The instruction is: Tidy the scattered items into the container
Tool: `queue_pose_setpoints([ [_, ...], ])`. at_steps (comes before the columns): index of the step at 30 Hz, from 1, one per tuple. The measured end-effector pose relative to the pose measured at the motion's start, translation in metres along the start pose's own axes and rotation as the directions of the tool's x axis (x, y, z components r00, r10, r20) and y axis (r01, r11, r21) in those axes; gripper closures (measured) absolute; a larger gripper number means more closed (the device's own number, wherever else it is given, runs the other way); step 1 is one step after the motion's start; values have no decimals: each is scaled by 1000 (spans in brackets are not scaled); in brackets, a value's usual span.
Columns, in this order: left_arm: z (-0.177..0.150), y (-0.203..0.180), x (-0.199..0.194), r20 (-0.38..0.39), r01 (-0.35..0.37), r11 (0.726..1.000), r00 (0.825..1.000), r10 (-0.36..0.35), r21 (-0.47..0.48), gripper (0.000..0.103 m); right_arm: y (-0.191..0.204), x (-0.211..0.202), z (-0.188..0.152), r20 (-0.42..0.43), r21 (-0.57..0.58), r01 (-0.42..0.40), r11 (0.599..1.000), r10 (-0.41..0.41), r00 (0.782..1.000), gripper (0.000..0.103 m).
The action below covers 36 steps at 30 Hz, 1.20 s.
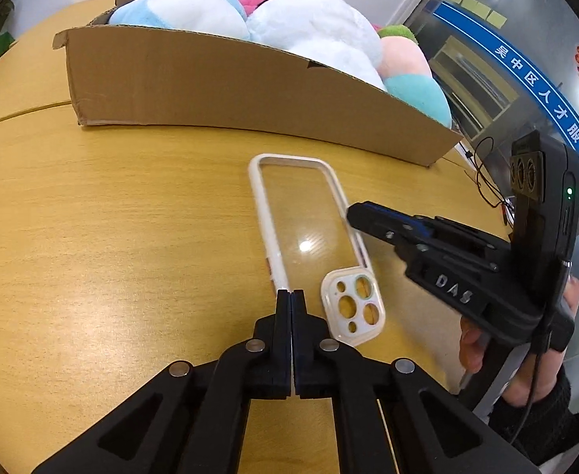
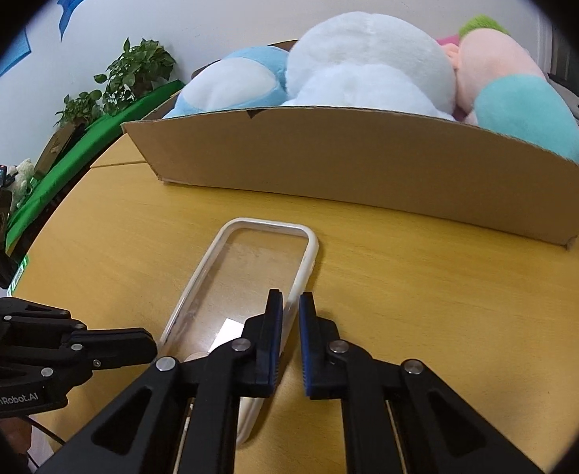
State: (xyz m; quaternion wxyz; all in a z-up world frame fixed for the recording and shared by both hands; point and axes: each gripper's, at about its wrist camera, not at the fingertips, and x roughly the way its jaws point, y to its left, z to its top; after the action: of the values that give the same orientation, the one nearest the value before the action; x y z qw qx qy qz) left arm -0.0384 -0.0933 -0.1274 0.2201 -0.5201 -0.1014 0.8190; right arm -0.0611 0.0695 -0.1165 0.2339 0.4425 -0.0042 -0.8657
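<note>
A clear phone case with a white rim (image 1: 305, 221) lies flat on the wooden table, in front of a cardboard box (image 1: 226, 91). My left gripper (image 1: 291, 296) is shut and empty, its tips touching the case's near left corner. My right gripper (image 2: 291, 304) is slightly open, its jaws straddling the case's right rim (image 2: 307, 260) without closing on it. It appears in the left wrist view (image 1: 358, 213) at the case's right edge. The box (image 2: 368, 162) is full of plush toys (image 2: 368, 63).
The box holds blue, white, pink and teal plush toys (image 1: 313, 27). Thin wires (image 1: 483, 181) lie at the table's right edge. Potted plants (image 2: 131, 71) and a green surface (image 2: 76, 158) stand beyond the table at the left.
</note>
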Motion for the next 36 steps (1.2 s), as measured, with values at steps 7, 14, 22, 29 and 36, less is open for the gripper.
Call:
queue_pose_setpoints([
  [7, -7, 5, 2, -3, 28, 999, 1000, -28, -22, 98, 0, -11, -11, -19, -7, -50, 999, 50, 999, 24],
  [14, -13, 0, 3, 11, 72, 997, 997, -71, -19, 54, 15, -14, -22, -78, -95, -112, 989, 105, 991, 49],
  [22, -22, 6, -6, 21, 72, 997, 997, -72, 11, 41, 8, -22, -36, -91, 24, -335, 942, 336, 937, 48],
  [29, -23, -19, 2, -57, 79, 991, 996, -73, 111, 29, 11, -39, 9, -57, -139, -251, 958, 245, 968, 20],
  [36, -15, -43, 18, -49, 50, 995, 998, -46, 87, 26, 68, 2, 79, -162, -461, -224, 859, 167, 973, 20],
])
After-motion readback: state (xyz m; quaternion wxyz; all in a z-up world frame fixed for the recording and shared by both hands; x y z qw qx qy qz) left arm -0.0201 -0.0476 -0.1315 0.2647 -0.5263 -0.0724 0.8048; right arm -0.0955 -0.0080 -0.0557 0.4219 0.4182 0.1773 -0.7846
